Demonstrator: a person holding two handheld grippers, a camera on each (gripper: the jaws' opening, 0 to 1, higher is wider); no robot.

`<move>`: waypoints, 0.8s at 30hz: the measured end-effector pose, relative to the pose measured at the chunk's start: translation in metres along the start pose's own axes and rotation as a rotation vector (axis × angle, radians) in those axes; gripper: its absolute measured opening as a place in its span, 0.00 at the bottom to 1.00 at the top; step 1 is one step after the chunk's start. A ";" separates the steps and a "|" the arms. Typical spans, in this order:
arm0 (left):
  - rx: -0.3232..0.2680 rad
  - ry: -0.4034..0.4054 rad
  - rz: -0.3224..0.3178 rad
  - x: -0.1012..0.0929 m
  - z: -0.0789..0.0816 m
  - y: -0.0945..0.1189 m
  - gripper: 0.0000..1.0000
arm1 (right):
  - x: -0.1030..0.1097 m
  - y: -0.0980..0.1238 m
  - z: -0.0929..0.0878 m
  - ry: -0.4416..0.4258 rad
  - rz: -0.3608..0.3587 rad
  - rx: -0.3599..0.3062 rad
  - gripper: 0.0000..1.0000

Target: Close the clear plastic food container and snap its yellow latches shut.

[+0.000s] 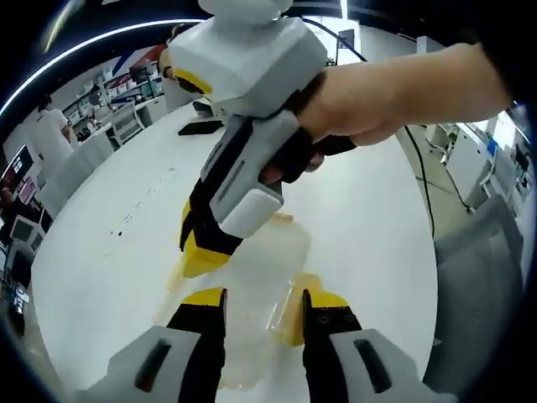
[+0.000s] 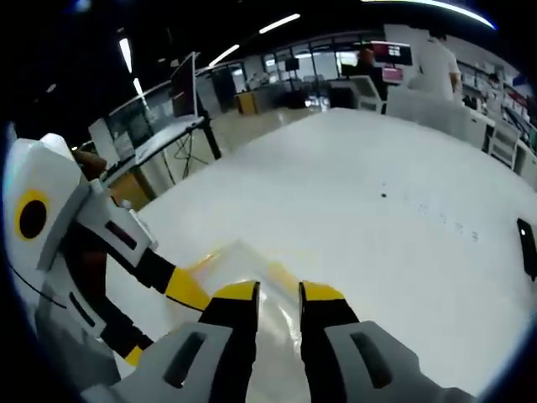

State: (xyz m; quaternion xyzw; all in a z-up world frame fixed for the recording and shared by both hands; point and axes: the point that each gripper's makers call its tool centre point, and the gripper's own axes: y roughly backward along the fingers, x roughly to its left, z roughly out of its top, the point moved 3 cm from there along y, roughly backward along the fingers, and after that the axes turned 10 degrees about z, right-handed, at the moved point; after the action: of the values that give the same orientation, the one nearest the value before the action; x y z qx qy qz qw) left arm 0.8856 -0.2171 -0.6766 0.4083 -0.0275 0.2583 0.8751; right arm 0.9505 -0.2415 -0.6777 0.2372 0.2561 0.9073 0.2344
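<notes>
Clear container (image 1: 264, 277) on white worktop (image 1: 109, 218), just ahead of left gripper (image 1: 264, 315), fingers slightly spread, straddling it. Right gripper (image 2: 277, 306) fingers narrowly parted over lid. Best: press squarely on yellow latch (image 1: 294, 315), brace opposite side.

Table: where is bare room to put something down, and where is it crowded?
Bare white table stretches beyond the clear container toward the dark flat object at the edge. It is crowded at the container, where the left gripper and right gripper meet over it.
</notes>
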 end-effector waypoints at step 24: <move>0.011 -0.293 0.079 -0.007 -0.007 -0.004 0.37 | -0.004 -0.001 -0.001 0.045 0.018 0.056 0.18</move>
State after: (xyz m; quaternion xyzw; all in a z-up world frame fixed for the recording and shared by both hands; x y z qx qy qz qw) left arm 0.8801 -0.2167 -0.6860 0.4449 -0.1695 0.2306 0.8486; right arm 0.9534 -0.2438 -0.6801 0.2256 0.2842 0.9070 0.2137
